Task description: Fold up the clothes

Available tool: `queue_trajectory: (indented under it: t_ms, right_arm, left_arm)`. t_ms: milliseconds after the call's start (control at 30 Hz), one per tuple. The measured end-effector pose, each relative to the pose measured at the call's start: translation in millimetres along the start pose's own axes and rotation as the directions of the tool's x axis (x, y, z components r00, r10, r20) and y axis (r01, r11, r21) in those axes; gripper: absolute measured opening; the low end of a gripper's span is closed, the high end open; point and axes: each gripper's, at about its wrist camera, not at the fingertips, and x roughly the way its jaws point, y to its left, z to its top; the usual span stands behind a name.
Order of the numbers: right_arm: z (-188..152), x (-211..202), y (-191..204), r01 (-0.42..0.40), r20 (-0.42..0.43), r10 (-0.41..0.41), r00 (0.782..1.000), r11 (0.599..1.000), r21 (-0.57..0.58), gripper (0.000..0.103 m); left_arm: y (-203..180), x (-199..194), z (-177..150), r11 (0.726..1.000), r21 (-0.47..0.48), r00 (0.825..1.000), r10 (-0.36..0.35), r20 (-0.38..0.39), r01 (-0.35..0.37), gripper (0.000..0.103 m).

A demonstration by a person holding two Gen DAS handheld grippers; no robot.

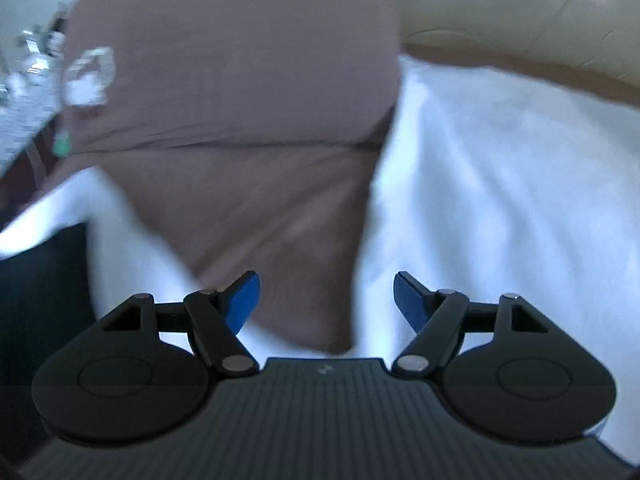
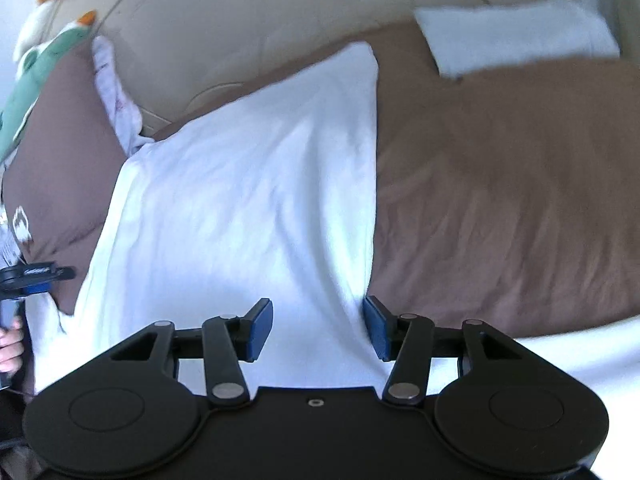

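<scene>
A white garment [image 2: 248, 184] lies spread flat on the brown bed sheet [image 2: 500, 200]. My right gripper [image 2: 319, 328] hovers open over its near right edge; the cloth lies under the jaws and the pads do not press on it. My left gripper [image 1: 326, 300] is open over bare brown sheet [image 1: 280, 220], at a gap where the white garment [image 1: 500, 200] shows on both sides, with nothing between its fingers. In the right wrist view the left gripper [image 2: 38, 274] appears at the far left by the garment's left edge, held by a hand [image 2: 10, 348].
A brown pillow [image 1: 240, 60] with a white logo stands behind the garment on the left. A green plush toy [image 2: 24, 92] and a small patterned cloth [image 2: 116, 92] sit near the beige headboard [image 2: 260, 20]. A folded white piece [image 2: 516, 36] lies at the back right.
</scene>
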Motion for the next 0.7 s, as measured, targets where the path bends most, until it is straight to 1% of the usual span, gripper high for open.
queue_trajectory:
  t_ms: [33, 100, 167, 233, 267, 300, 367, 400, 433, 500, 567, 633, 667, 700]
  right_arm:
    - [0.1, -4.6, 1.6, 0.005, 0.010, -0.005, 1.000, 1.000, -0.017, 0.056]
    - [-0.2, -12.4, 2.3, -0.010, 0.017, 0.011, 1.000, 0.999, -0.033, 0.056]
    - [-0.6, -20.0, 2.7, -0.028, 0.023, 0.029, 0.999, 0.999, -0.046, 0.056]
    - [-2.4, -26.4, 5.1, -0.051, 0.023, 0.053, 0.998, 0.996, -0.068, 0.056]
    - [-4.5, -28.6, 8.0, -0.066, 0.018, 0.068, 0.998, 0.994, -0.085, 0.056]
    - [-9.1, -33.4, 12.1, -0.082, 0.006, 0.083, 0.997, 0.992, -0.097, 0.056]
    - [-13.1, -31.5, 21.3, -0.114, -0.024, 0.112, 0.993, 0.988, -0.103, 0.056]
    - [-16.9, -30.3, 29.0, -0.133, -0.043, 0.129, 0.991, 0.985, -0.111, 0.056]
    - [-21.1, -29.2, 37.5, -0.153, -0.063, 0.146, 0.987, 0.981, -0.123, 0.056]
    - [-29.5, -27.0, 54.5, -0.193, -0.104, 0.179, 0.978, 0.971, -0.144, 0.056]
    - [-34.2, -26.0, 75.2, -0.213, -0.139, 0.185, 0.973, 0.951, -0.224, 0.056]
    - [-38.4, -24.8, 92.4, -0.239, -0.177, 0.193, 0.965, 0.927, -0.289, 0.056]
    - [-40.7, -24.3, 98.7, -0.255, -0.198, 0.201, 0.959, 0.917, -0.306, 0.056]
    - [-43.9, -22.7, 103.9, -0.287, -0.236, 0.218, 0.947, 0.905, -0.315, 0.056]
  left_arm:
    - [8.0, -7.7, -7.5, 0.998, 0.006, 0.998, 0.055, -0.005, -0.055, 0.074]
    - [28.6, -19.9, -20.1, 0.988, -0.001, 0.988, 0.152, -0.010, -0.152, 0.074]
    - [59.5, -36.8, -31.0, 0.977, -0.056, 0.979, 0.203, -0.028, -0.204, 0.074]
    - [83.4, -46.1, -38.3, 0.969, -0.112, 0.975, 0.218, -0.045, -0.222, 0.074]
    - [93.9, -49.3, -41.4, 0.964, -0.140, 0.974, 0.221, -0.053, -0.227, 0.076]
    - [104.4, -52.6, -44.5, 0.959, -0.167, 0.973, 0.224, -0.060, -0.231, 0.078]
    - [125.5, -59.1, -50.7, 0.945, -0.221, 0.970, 0.229, -0.076, -0.240, 0.078]
    - [131.4, -56.1, -50.8, 0.942, -0.234, 0.970, 0.226, -0.085, -0.240, 0.078]
    - [133.3, -47.6, -49.2, 0.945, -0.244, 0.975, 0.198, -0.098, -0.217, 0.078]
    - [137.1, -30.7, -47.5, 0.949, -0.283, 0.987, 0.104, -0.126, -0.136, 0.079]
    - [138.5, -17.4, -51.0, 0.943, -0.327, 0.991, 0.022, -0.133, -0.064, 0.079]
    - [140.0, 2.0, -52.2, 0.930, -0.366, 0.991, -0.012, -0.133, -0.038, 0.080]
    - [140.4, 12.7, -51.6, 0.924, -0.381, 0.989, -0.016, -0.145, -0.041, 0.080]
    - [140.1, 24.0, -50.7, 0.919, -0.391, 0.986, -0.012, -0.166, -0.055, 0.080]
